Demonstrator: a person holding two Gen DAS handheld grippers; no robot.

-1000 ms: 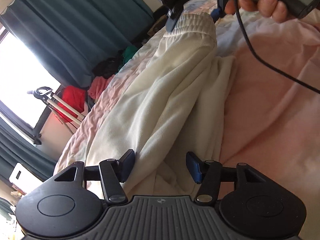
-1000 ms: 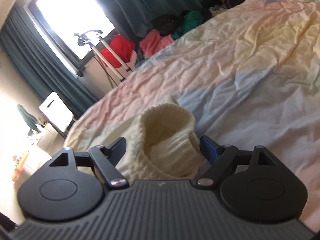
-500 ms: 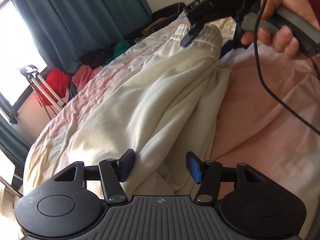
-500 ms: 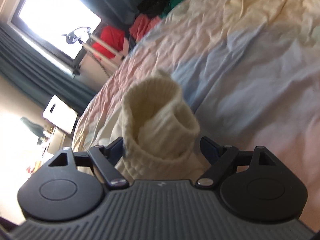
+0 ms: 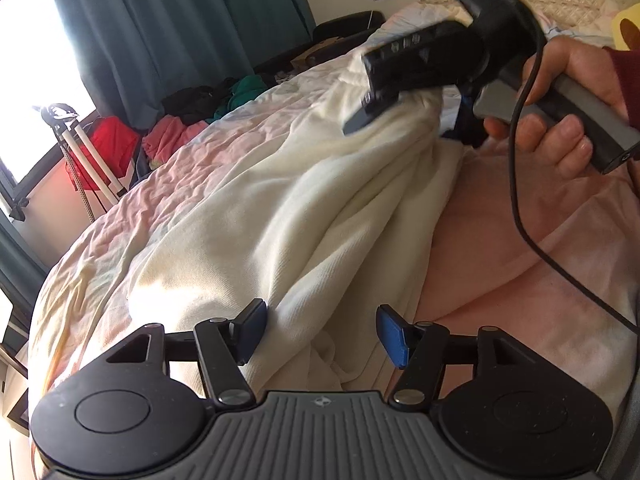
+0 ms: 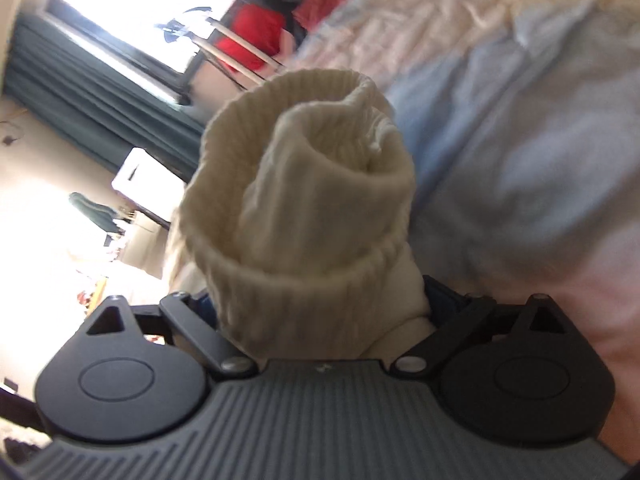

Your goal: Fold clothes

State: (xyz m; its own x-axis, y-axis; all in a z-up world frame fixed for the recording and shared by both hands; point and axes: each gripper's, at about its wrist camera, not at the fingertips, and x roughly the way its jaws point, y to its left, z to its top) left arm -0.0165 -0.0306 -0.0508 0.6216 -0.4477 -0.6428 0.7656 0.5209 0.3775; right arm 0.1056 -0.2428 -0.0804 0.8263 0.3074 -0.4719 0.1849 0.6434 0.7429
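Observation:
A cream garment (image 5: 280,208) lies stretched along the bed. A fold of it sits loosely between the blue pads (image 5: 252,328) of my left gripper (image 5: 320,332), whose jaws are opening. At the garment's far end a hand (image 5: 560,92) holds my right gripper (image 5: 408,120) over the ribbed band. In the right wrist view that ribbed band (image 6: 304,184) stands bunched between the jaws of my right gripper (image 6: 320,304). Those jaws are opening wide, and the cloth hides most of both pads.
A pastel sheet (image 5: 180,168) covers the bed, and a pink blanket (image 5: 540,280) lies to the right of the garment. A black cable (image 5: 520,200) hangs from the right gripper. Beyond the bed are a clothes pile (image 5: 172,136), a white-legged stand (image 5: 88,156) and teal curtains (image 5: 160,20).
The right gripper's jaws have spread and the ribbed band now fills the space between them. The left gripper's jaws have widened a little, and its view has swung toward the head of the bed.

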